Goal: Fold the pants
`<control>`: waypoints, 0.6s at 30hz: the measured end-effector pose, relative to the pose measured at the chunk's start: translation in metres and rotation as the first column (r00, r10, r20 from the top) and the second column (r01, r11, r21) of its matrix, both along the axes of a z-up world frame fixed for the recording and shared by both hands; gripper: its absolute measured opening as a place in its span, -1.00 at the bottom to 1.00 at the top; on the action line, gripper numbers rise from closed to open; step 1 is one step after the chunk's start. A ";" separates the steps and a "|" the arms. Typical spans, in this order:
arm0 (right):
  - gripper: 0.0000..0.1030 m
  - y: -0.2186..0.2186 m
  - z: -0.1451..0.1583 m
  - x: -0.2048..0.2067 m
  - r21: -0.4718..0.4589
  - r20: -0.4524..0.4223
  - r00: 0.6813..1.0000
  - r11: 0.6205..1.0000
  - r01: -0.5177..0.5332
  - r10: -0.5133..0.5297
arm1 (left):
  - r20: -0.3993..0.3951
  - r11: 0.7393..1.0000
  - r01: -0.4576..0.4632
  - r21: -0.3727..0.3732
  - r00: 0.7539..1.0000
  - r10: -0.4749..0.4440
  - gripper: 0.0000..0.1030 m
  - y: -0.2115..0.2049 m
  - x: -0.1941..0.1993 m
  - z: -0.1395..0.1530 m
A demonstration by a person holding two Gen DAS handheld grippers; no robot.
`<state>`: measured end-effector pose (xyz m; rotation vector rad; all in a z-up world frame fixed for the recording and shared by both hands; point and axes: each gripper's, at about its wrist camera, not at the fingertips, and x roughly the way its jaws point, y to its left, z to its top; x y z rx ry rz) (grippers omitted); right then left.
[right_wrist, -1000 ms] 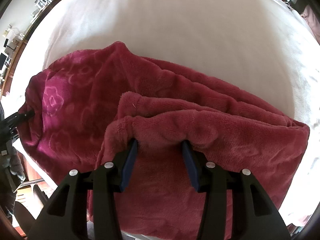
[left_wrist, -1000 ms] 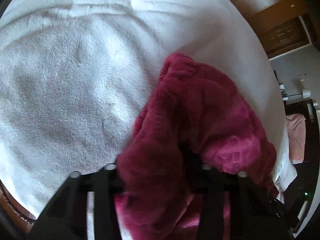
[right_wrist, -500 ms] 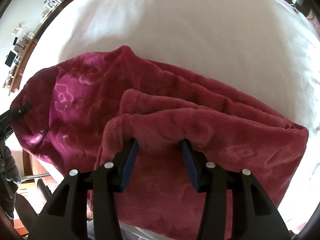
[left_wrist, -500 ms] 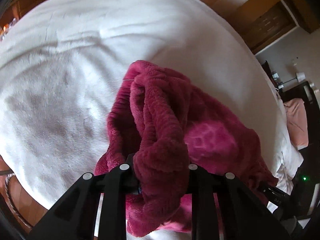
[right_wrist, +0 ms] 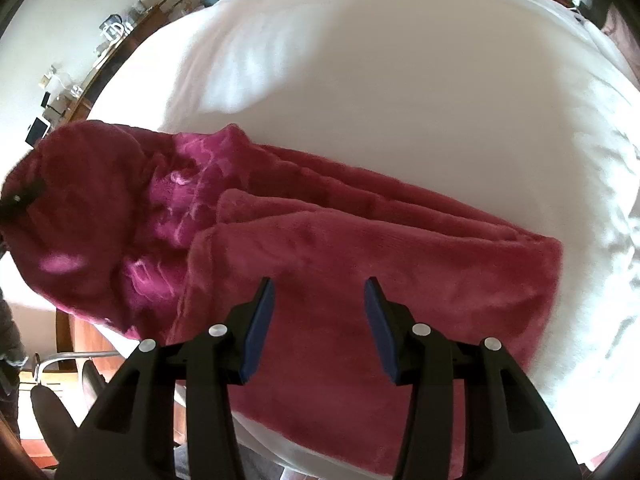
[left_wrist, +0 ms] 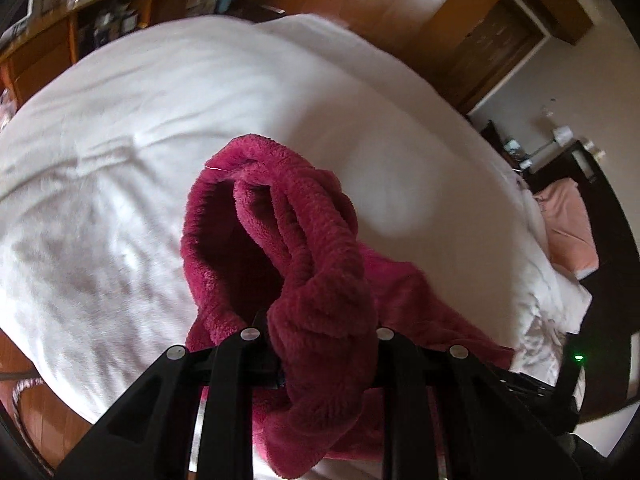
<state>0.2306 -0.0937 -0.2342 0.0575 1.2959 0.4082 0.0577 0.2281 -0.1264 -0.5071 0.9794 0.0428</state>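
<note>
The pants are dark pink plush fleece, lying partly folded across a white bed. My left gripper is shut on a bunched end of the pants and holds it lifted above the bed; its fingertips are buried in the fabric. It shows as a black tip at the far left of the right wrist view. My right gripper is open with blue pads, hovering over the folded layers and holding nothing.
The white blanket covers the bed. A wooden desk with clutter and wooden cabinets stand behind. A pink pillow lies at the right. A cluttered shelf is on the left.
My left gripper has lifted the bunched end of the pants higher and away from the bed. My right gripper has let go of the folded edge and pulled back.
</note>
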 end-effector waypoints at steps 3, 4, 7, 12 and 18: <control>-0.08 -0.017 0.000 -0.004 0.009 -0.002 1.000 1.000 0.014 -0.014 | 0.045 0.999 0.052 0.010 0.998 -0.053 -0.61 -0.030 -0.002 0.023; -0.08 -0.021 0.000 -0.006 0.013 -0.003 1.000 1.000 0.019 -0.019 | 0.057 0.998 0.068 0.013 0.996 -0.069 -0.61 -0.039 -0.003 0.029; -0.08 -0.041 0.000 -0.012 0.030 -0.010 0.999 0.999 0.039 -0.038 | 0.092 0.992 0.122 0.022 0.988 -0.123 -0.61 -0.074 -0.006 0.048; -0.08 -0.072 0.000 -0.020 0.056 -0.011 0.997 0.996 0.071 -0.071 | 0.124 0.972 0.228 0.057 0.964 -0.234 -0.61 -0.141 -0.014 0.075; -0.08 -0.120 -0.002 -0.035 0.088 -0.019 0.991 0.987 0.135 -0.134 | 0.130 0.921 0.377 0.096 0.913 -0.387 -0.61 -0.228 -0.025 0.083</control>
